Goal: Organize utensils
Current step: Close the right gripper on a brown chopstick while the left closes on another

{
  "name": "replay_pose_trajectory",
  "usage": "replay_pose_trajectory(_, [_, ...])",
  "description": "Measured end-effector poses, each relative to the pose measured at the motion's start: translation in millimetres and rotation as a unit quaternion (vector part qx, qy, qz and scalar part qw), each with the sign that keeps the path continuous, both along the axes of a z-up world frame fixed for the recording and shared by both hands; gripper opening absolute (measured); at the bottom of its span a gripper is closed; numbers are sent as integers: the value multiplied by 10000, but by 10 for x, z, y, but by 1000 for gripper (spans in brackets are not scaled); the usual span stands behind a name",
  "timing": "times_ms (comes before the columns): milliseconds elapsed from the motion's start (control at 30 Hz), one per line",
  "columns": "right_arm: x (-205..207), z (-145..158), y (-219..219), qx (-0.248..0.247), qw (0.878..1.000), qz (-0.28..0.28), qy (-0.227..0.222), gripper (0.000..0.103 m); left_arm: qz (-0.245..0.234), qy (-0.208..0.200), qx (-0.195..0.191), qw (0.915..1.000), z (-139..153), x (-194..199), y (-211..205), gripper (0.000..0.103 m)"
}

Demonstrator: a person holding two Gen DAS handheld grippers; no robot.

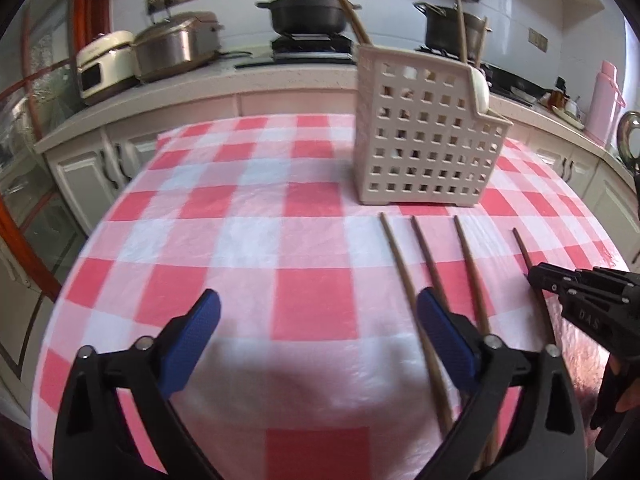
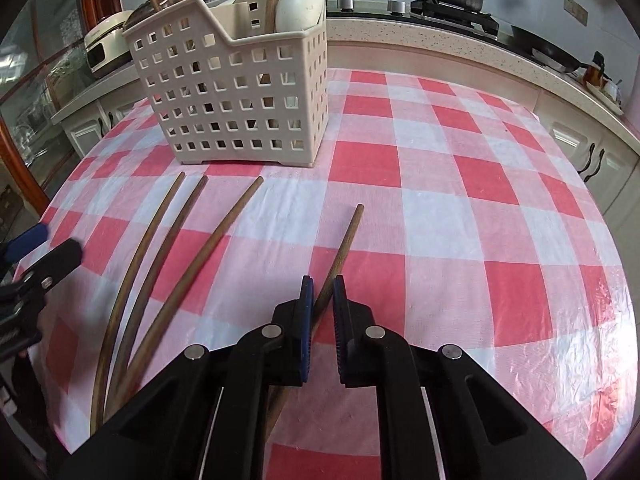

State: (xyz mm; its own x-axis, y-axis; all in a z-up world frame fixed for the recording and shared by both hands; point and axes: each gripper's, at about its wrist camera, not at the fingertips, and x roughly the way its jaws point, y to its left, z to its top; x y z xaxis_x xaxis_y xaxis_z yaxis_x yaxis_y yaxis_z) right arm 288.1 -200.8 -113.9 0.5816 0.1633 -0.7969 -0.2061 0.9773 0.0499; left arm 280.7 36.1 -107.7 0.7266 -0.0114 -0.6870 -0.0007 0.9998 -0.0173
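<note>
A beige perforated utensil basket (image 1: 424,136) stands on the checkered table and holds wooden sticks and a white spoon (image 2: 298,6); it also shows in the right wrist view (image 2: 236,92). Several wooden chopsticks lie in front of it. My right gripper (image 2: 323,292) is shut on the rightmost chopstick (image 2: 346,240); it shows at the right in the left wrist view (image 1: 536,276). My left gripper (image 1: 316,320) is open and empty above the cloth, with three chopsticks (image 1: 400,260) by its right finger (image 1: 444,336).
The red and white checkered tablecloth (image 1: 248,240) covers the table. Behind it runs a kitchen counter (image 1: 192,84) with a rice cooker, pots on a stove and a pink flask (image 1: 606,100). Cabinets stand below the counter.
</note>
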Motion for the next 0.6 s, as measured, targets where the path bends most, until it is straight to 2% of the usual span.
replay_pose_trajectory(67, [-9,-1,-13,37,10000,21,-11,11,-110,122,-17,9999,-30,105,-83,82])
replay_pose_trajectory(333, [-33,-10,-76,247,9996,113,-25,11,-244,524,91,9983,-145,492,-357,60])
replay_pose_trajectory(600, [-14,-11,-134,441,9988,203,44,11,-269,794,186,9963,-257,615,-446,43])
